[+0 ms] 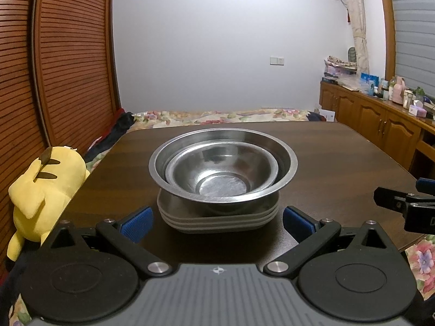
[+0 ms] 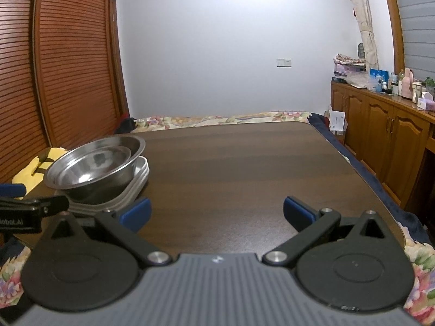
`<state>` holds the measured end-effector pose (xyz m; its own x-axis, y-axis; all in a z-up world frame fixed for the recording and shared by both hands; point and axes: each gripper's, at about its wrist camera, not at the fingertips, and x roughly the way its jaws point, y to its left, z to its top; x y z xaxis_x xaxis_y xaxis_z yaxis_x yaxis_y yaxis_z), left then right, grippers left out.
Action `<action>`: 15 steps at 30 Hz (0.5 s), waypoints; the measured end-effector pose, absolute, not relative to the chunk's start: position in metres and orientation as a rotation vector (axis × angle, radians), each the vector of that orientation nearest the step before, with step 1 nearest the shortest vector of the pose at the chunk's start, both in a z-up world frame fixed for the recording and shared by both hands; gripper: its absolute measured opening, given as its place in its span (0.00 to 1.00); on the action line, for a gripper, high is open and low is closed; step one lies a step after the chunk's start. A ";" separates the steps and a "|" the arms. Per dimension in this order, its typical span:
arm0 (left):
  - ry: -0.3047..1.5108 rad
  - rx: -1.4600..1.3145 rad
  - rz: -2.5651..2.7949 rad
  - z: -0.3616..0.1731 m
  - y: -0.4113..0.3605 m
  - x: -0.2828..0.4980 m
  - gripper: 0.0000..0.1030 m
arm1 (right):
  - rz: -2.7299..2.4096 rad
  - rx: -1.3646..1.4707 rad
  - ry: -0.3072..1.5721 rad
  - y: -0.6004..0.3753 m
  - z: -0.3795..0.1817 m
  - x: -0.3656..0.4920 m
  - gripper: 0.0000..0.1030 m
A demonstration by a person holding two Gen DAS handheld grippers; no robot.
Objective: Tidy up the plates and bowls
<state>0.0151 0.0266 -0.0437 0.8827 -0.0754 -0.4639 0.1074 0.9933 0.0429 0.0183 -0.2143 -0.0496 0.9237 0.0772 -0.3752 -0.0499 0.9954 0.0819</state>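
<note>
A small steel bowl [image 1: 217, 174] sits nested inside a larger steel bowl [image 1: 282, 160], and both rest on a stack of grey rectangular plates [image 1: 217, 221] on the dark wooden table [image 1: 339, 157]. My left gripper [image 1: 216, 222] is open, its blue-padded fingers on either side of the plate stack's near edge without touching it. In the right wrist view the same bowls [image 2: 92, 163] and plates [image 2: 136, 184] stand at the left. My right gripper [image 2: 216, 213] is open over bare tabletop, holding nothing.
A yellow plush toy [image 1: 46, 182] leans at the table's left edge. A bed with a floral cover [image 1: 217, 115] lies beyond the far edge. Wooden cabinets [image 1: 380, 119] with bottles and boxes line the right wall. The right gripper's tip [image 1: 402, 203] shows at the right.
</note>
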 end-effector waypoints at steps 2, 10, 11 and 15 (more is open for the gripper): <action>0.479 0.070 -0.095 -0.044 0.026 0.014 1.00 | 0.065 0.072 0.385 -0.215 -0.049 0.018 1.00; 0.479 0.073 -0.096 -0.044 0.027 0.014 1.00 | 0.065 0.075 0.384 -0.216 -0.050 0.018 1.00; 0.478 0.072 -0.095 -0.044 0.026 0.014 1.00 | 0.065 0.075 0.383 -0.216 -0.050 0.018 1.00; 0.476 0.072 -0.095 -0.044 0.026 0.014 1.00 | 0.066 0.077 0.379 -0.217 -0.050 0.017 1.00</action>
<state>0.0136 0.0264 -0.0439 0.8846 -0.0743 -0.4605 0.1078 0.9931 0.0469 0.0165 -0.2171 -0.0497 0.9270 0.0788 -0.3667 -0.0500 0.9949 0.0875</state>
